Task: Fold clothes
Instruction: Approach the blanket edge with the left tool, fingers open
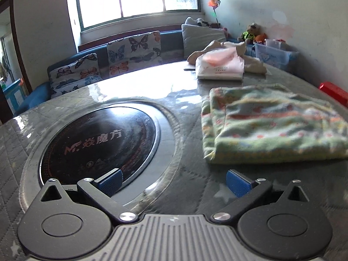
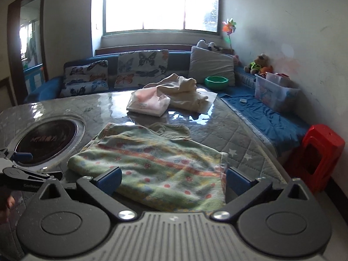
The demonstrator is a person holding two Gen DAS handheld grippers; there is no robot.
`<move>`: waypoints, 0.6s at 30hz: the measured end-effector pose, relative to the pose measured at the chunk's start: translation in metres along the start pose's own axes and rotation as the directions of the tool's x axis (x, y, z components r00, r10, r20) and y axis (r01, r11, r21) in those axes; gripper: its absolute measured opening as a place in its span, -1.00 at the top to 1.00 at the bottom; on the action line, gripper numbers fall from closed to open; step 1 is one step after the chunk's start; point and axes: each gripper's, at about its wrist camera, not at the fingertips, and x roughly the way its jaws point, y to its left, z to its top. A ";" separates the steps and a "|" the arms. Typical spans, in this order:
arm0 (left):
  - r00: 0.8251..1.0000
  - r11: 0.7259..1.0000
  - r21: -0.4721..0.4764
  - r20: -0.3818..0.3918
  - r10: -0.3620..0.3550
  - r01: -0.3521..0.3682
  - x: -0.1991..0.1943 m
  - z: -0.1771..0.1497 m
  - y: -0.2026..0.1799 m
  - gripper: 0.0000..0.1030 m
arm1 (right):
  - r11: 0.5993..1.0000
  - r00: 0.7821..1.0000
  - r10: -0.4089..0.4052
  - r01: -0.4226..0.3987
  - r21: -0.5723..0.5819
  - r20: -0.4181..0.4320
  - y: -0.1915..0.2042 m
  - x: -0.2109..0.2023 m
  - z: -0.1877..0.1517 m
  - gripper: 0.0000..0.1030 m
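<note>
Bright window point(image 2: 161, 4) at the back, blue sofa point(image 2: 174, 62) under it with butterfly cushions, and a grey quilted table point(image 2: 237, 134) under a shiny clear cover filling most of both views.

Containers first: a clear plastic bin point(image 2: 275, 93) sits on the sofa past the table's right edge, with stuff poking out the top that I can't make out. A green bowl point(image 2: 216, 82) sits on the sofa behind the table; can't see into it.

On the table, the green flowery garment point(image 2: 156, 161) lies folded flat, just right of the round black cooktop point(image 1: 97, 145) set into the surface. Beyond the garment there's a pink-and-white packet point(image 2: 149, 102) touching a crumpled cream cloth point(image 2: 184, 92). Bare tabletop lies between the garment and that pile, and more around the cooktop. A red stool point(image 2: 319, 143) stands off the table's right edge, beside the wall.

Left tool point(image 1: 174, 181) hovers spread wide over the table beside the cooktop, just short of the garment's near edge, gripping nothing. Right tool point(image 2: 174, 179) is also spread wide, its blue pads point(image 2: 109, 179) straddling the garment's near edge, not clamping it.
</note>
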 end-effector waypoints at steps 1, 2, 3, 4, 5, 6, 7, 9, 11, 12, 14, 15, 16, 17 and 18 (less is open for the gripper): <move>1.000 1.000 -0.009 0.008 -0.014 0.014 -0.002 0.004 -0.001 -1.00 | 1.000 1.000 -0.004 0.004 -0.002 0.001 -0.001 -0.001 0.001 -1.00; 1.000 1.000 -0.016 0.014 -0.021 0.021 -0.002 0.009 -0.003 -1.00 | 1.000 1.000 -0.013 0.013 -0.007 0.007 -0.002 -0.001 0.003 -1.00; 0.999 0.999 -0.019 0.025 -0.030 0.030 -0.002 0.015 -0.006 -1.00 | 1.000 1.000 -0.017 0.018 -0.009 0.010 -0.003 -0.002 0.004 -1.00; 0.999 0.999 -0.021 0.037 -0.039 0.040 -0.001 0.021 -0.009 -1.00 | 1.000 1.000 -0.024 0.024 -0.012 0.013 -0.003 -0.001 0.005 -1.00; 0.998 0.999 -0.018 0.047 -0.049 0.050 -0.002 0.025 -0.012 -1.00 | 0.999 0.999 -0.031 0.031 -0.016 0.017 -0.003 0.001 0.007 -1.00; 0.997 0.998 -0.013 0.052 -0.058 0.059 -0.002 0.030 -0.014 -1.00 | 0.999 0.999 -0.036 0.036 -0.019 0.025 -0.003 0.002 0.007 -1.00; 0.996 0.998 -0.008 0.053 -0.065 0.065 -0.002 0.034 -0.017 -1.00 | 0.999 0.999 -0.040 0.041 -0.023 0.034 -0.002 0.004 0.008 -1.00; 0.995 0.996 -0.006 0.053 -0.084 0.085 -0.003 0.041 -0.020 -1.00 | 0.999 0.998 -0.042 0.042 -0.018 0.042 -0.001 0.012 0.007 -1.00; 0.993 0.994 -0.020 0.040 -0.109 0.109 -0.005 0.045 -0.017 -1.00 | 0.999 0.999 -0.033 0.033 0.002 0.031 0.000 0.023 0.004 -1.00; 0.992 0.992 -0.032 0.034 -0.121 0.122 -0.006 0.046 -0.015 -1.00 | 1.000 0.999 -0.028 0.028 0.012 0.024 0.000 0.029 0.003 -1.00; 0.991 0.990 -0.043 0.023 -0.132 0.133 -0.007 0.048 -0.011 -1.00 | 0.999 1.000 -0.013 0.013 0.033 0.007 -0.002 0.040 0.000 -0.92; 0.992 0.991 -0.036 0.019 -0.125 0.125 -0.007 0.050 -0.011 -1.00 | 0.999 1.000 -0.012 0.012 0.035 0.003 -0.001 0.042 -0.002 -0.90; 0.993 0.993 -0.029 0.015 -0.118 0.118 -0.007 0.051 -0.010 -1.00 | 0.999 1.000 -0.007 0.007 0.036 -0.002 0.000 0.045 -0.001 -0.87; 0.993 0.993 -0.021 0.012 -0.118 0.118 -0.006 0.053 -0.012 -1.00 | 0.999 1.000 -0.001 0.001 0.037 -0.008 0.001 0.048 0.000 -0.85; 0.992 0.992 -0.013 0.009 -0.125 0.126 -0.005 0.056 -0.013 -1.00 | 0.999 1.000 0.005 -0.005 0.038 -0.013 0.002 0.051 0.002 -0.85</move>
